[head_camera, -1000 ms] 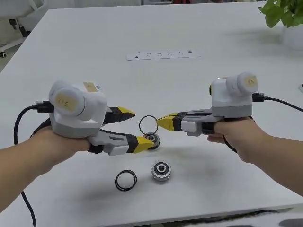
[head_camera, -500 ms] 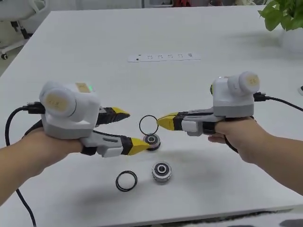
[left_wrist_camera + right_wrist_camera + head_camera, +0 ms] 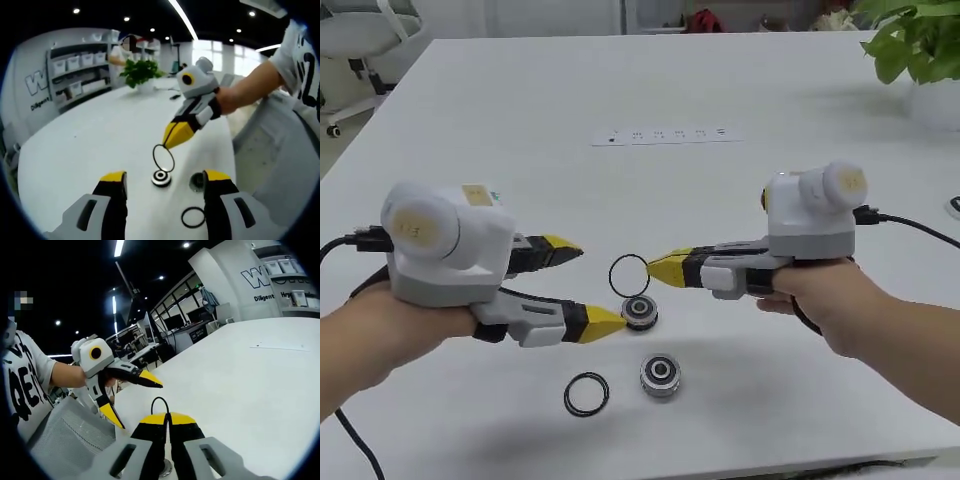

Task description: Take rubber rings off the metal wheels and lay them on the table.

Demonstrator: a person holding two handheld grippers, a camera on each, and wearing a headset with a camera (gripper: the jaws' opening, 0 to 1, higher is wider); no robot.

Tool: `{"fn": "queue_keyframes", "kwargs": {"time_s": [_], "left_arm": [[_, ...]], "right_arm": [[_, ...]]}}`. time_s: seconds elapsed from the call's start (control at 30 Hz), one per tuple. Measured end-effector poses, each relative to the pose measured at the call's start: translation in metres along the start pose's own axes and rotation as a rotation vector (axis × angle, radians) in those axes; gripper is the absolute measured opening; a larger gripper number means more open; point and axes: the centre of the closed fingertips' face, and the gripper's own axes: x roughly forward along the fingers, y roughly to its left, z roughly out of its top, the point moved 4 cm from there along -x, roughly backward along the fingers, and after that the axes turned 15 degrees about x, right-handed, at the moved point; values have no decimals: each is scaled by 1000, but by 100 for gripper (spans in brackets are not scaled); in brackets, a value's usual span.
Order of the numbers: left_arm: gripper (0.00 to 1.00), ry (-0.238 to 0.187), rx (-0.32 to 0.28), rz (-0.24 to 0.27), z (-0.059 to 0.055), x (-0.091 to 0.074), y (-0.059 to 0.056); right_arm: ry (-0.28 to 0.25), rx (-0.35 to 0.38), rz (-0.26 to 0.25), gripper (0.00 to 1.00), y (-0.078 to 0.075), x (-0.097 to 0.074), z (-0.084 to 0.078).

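the right claw [image 3: 652, 268] is clamped on a thin black rubber ring [image 3: 611, 275], jaws together on one spot of the band. the ring hangs just over a metal wheel [image 3: 639, 312] that sits on the white counter [image 3: 720, 90]. the left claw [image 3: 597, 286] has its jaws apart and holds nothing, its lower tip just beside that wheel. nearer us lie a second wheel [image 3: 660, 375] and a loose ring [image 3: 566, 395], close together but not touching.

we judge the ring light, soft and springy. it keeps its round shape from a single pinch, yet could slip free if dragged, so a firm hold across the band suits it. the wheels look heavy, smooth and apt to roll, best gripped at the rim.

the head view lays out both wheels and the flat ring. the left gripper view looks at the held ring face-on, its lower edge right at the wheel's top; touching or not, we cannot tell. the right gripper view shows the closed jaws from behind, an arc of ring rising past the tips.
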Motion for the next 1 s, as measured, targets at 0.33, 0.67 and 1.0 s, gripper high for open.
{"fn": "queue_keyframes", "kwargs": {"time_s": [0.33, 0.67, 1.0], "left_arm": [[63, -6, 6, 15, 3, -13, 2], [64, -11, 9, 28, 3, -26, 0], [65, -15, 10, 39, 4, -37, 1]], "right_arm": [[5, -13, 20, 0, 12, 3, 4], [9, -23, 37, 0, 20, 5, 5], [13, -30, 54, 0, 27, 8, 6]]}}
